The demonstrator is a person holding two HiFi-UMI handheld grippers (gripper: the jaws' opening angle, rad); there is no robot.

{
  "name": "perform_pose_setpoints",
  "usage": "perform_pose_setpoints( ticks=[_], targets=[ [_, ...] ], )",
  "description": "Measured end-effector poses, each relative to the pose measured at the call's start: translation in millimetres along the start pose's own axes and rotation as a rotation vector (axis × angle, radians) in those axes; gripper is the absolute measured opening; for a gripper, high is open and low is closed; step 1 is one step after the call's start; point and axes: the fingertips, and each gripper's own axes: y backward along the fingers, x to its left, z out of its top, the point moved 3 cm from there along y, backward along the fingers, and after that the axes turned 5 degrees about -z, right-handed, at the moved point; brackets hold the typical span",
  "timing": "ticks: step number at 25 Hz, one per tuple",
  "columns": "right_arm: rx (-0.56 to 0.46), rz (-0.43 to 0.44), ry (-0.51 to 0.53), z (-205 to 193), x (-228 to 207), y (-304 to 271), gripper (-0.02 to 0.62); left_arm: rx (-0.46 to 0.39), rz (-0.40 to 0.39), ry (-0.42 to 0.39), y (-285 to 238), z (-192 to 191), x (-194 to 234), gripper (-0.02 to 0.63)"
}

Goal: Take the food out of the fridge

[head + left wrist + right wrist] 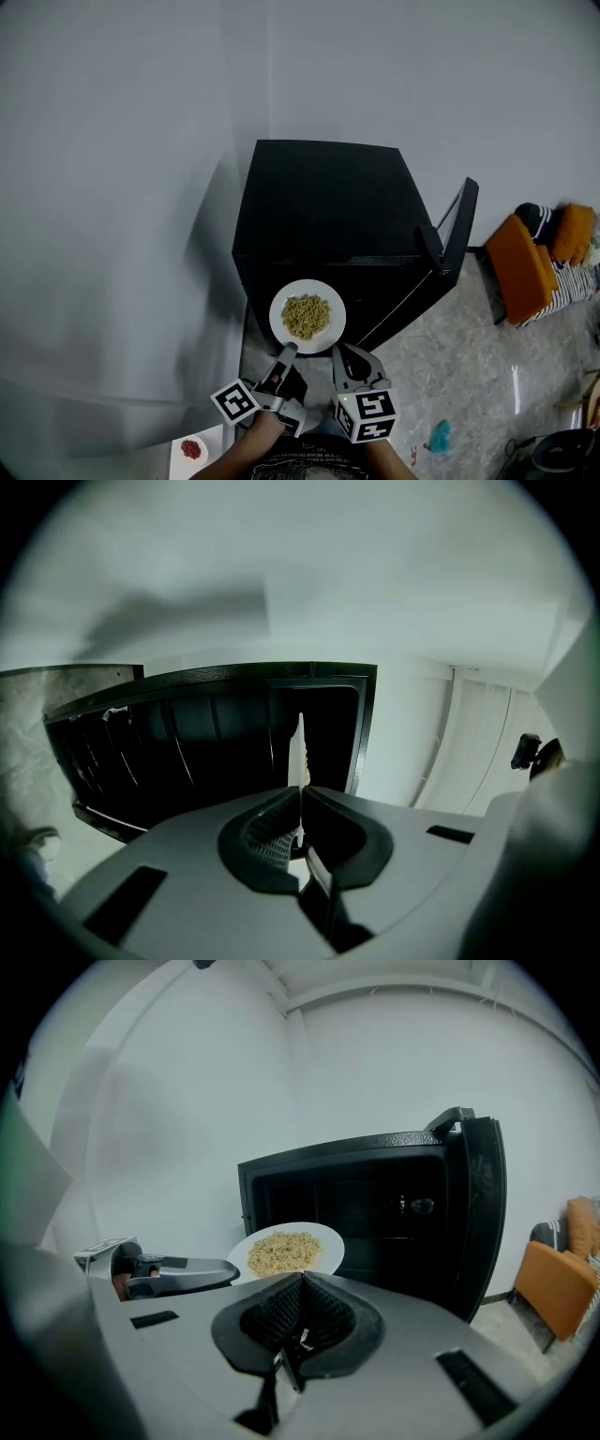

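Note:
A white plate of yellowish noodles [307, 317] hangs in front of the open black fridge [328, 211], just outside its dark opening. My left gripper [286, 352] is shut on the plate's near rim; in the left gripper view the plate [298, 750] shows edge-on, pinched between the jaws of that gripper [300, 803]. My right gripper [343, 353] is to the right of the plate, shut and holding nothing. In the right gripper view the plate [286, 1251] floats beyond the closed right gripper [300, 1281], with the left gripper [173, 1274] at its left.
The fridge door [457, 230] stands swung open to the right. An orange chair [522, 267] with cushions sits on the tiled floor further right. A small white dish with something red [191, 449] lies at bottom left, and a teal scrap [438, 435] on the floor.

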Motion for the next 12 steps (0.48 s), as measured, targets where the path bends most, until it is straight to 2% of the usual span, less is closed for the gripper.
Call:
perform_pose_setpoints(
  ticks=[12],
  targets=[
    [-0.044,-0.076,-0.004,0,4,27,0.021,0.069,-0.019,-0.002,9,-6,-11,0.017]
  ],
)
